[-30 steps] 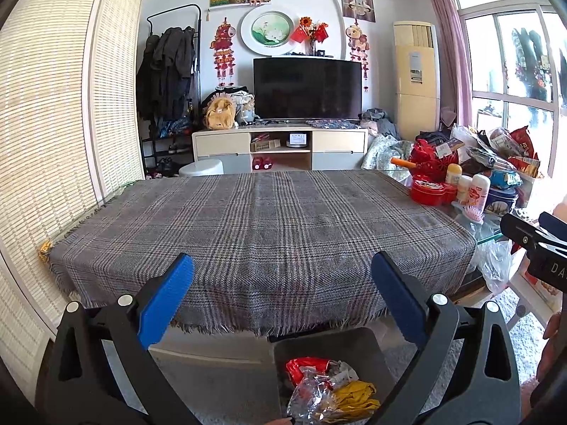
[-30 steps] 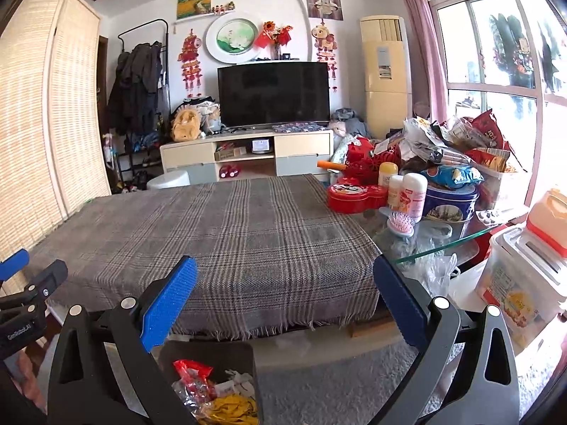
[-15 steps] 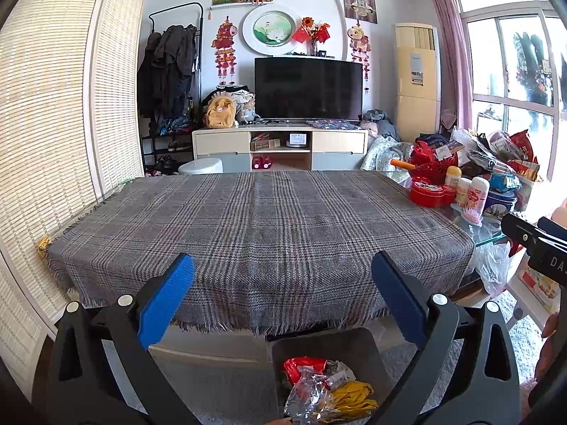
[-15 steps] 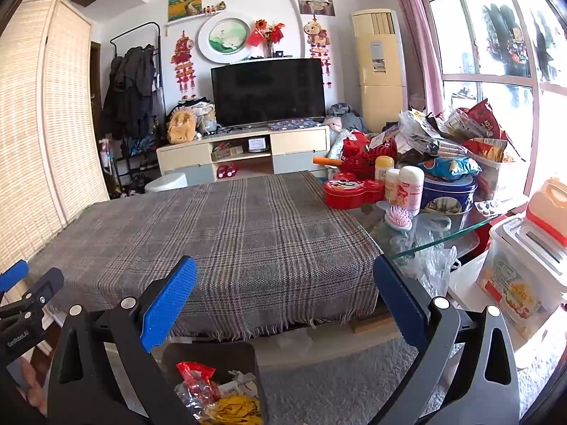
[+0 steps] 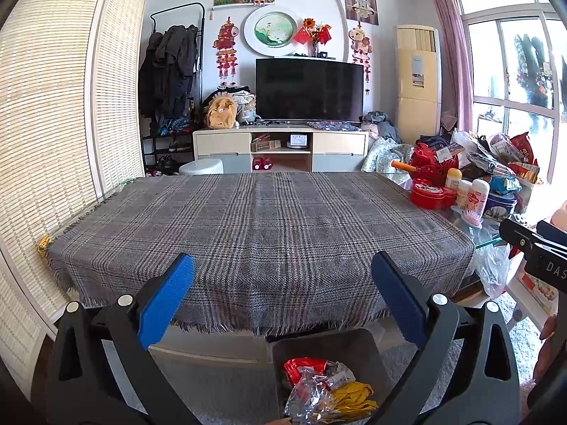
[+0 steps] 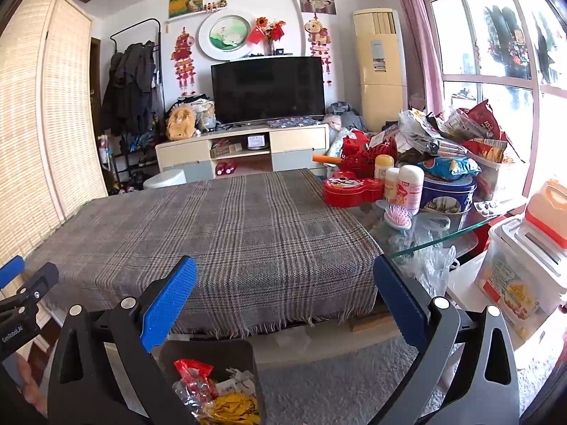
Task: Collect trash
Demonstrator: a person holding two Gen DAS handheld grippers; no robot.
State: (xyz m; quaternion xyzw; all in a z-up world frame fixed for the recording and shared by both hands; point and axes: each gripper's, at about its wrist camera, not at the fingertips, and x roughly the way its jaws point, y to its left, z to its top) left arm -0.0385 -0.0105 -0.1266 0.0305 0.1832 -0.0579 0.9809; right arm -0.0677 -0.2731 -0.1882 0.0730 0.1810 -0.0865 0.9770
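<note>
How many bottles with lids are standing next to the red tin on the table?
3 bottles: a yellow-capped one at the back, a small pale one in front of it, and a taller white one nearest the pink hairbrush. The snack pile may hide more.

The dark square plastic bin (image 5: 340,347) holding crumpled red, clear and yellow wrappers (image 5: 326,389) is being cut off by the lower frame edge in both views. The plaid-covered bench (image 5: 262,226) is hiding its legs. Labels on the white bottles (image 6: 407,187) are reading too small.
</note>
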